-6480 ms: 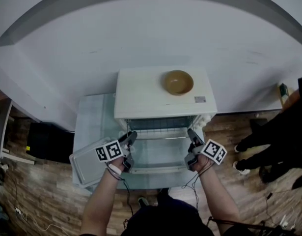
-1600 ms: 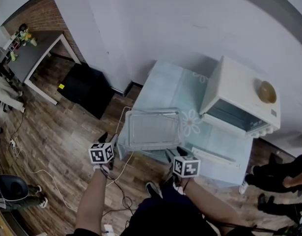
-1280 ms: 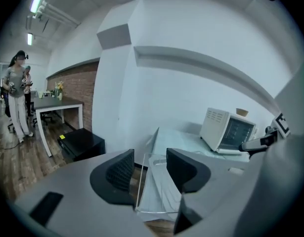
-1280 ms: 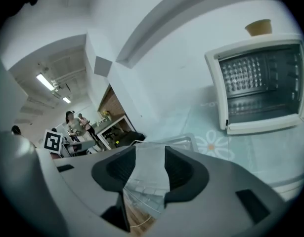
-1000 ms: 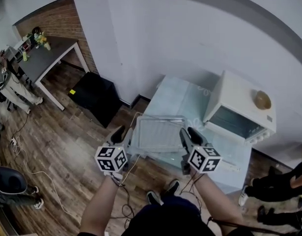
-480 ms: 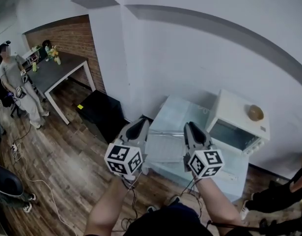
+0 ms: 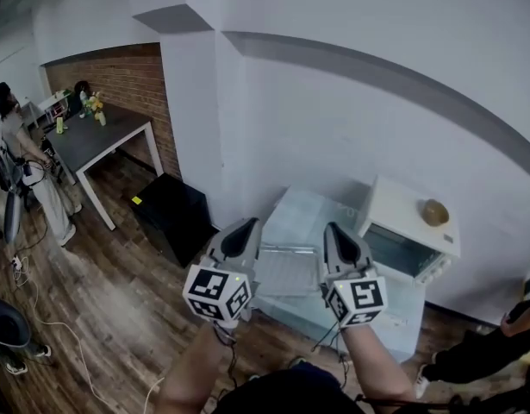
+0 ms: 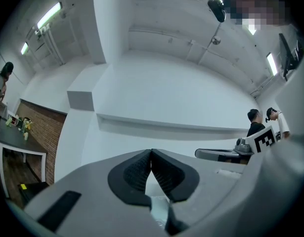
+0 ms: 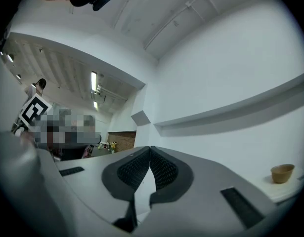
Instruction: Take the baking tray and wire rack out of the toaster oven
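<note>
The white toaster oven (image 7: 401,224) stands with its door down on the pale blue table (image 7: 306,212). A pale tray (image 7: 287,272) lies flat on the table left of the oven; the wire rack cannot be told apart from it. Both grippers are raised high above the table's near edge, apart from the tray. My left gripper (image 7: 240,236) is shut and empty; its ribbed pads (image 8: 142,169) meet, the jaws having just closed on nothing. My right gripper (image 7: 337,241) is likewise shut and empty, pads (image 9: 161,171) together after closing.
A tan bowl (image 7: 434,211) sits on the oven's top. A black box (image 7: 173,213) stands on the wood floor left of the table. Farther left are a dark table (image 7: 96,136) by a brick wall and a standing person (image 7: 23,158). Someone's legs (image 7: 493,352) show at lower right.
Both grippers have risen from beside the tray and their jaws have closed on nothing. The view has lifted, so the table and oven look smaller and farther off.
</note>
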A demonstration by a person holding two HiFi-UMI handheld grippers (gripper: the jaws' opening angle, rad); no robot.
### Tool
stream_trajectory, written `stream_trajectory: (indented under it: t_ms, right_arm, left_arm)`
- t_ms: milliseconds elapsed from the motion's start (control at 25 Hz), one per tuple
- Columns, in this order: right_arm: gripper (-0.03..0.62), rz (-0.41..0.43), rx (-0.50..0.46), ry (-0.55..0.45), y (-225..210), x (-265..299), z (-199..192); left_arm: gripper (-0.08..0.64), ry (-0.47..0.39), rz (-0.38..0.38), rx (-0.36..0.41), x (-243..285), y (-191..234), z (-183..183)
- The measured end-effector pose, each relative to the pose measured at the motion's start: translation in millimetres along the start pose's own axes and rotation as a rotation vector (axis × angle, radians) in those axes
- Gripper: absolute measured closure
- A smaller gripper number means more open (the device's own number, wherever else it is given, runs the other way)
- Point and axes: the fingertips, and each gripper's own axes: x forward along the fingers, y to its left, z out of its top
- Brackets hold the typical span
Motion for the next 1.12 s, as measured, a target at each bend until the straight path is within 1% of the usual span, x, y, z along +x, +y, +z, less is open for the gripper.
stream_trajectory:
  t_ms: [120, 320, 520, 680, 840, 1000, 1120]
  right_arm:
    - [0.584, -0.013, -0.019, 0.002, -3, -2, 2]
    - [0.580, -0.030, -0.025, 0.025, -9, 1, 1]
    - [0.577, -0.019, -0.039, 0.032, -6, 7, 2]
    - [0.574, -0.006, -0.049, 0.043, -7, 14, -6]
    - [0.574, 0.012, -0.047, 0.051, 1, 21, -8]
    - [0.581, 0.038, -0.074, 0.036, 5, 30, -13]
    - [0.582, 0.048, -0.066, 0.049, 7, 37, -16]
  left_arm:
    - [0.554, 0.003, 0.019, 0.012, 0, 3, -3]
    - [0.554, 0.010, 0.037, 0.079, 5, 4, -5]
    - [0.554, 0.003, 0.046, 0.076, 7, 11, -2]
    - [0.554, -0.008, 0.051, 0.112, 7, 13, 0]
    - [0.554, 0.001, 0.069, 0.146, 3, 21, -1]
    - [0.554, 0.000, 0.090, 0.119, 3, 30, -2]
    - [0.554, -0.004, 0.098, 0.113, 5, 34, -3]
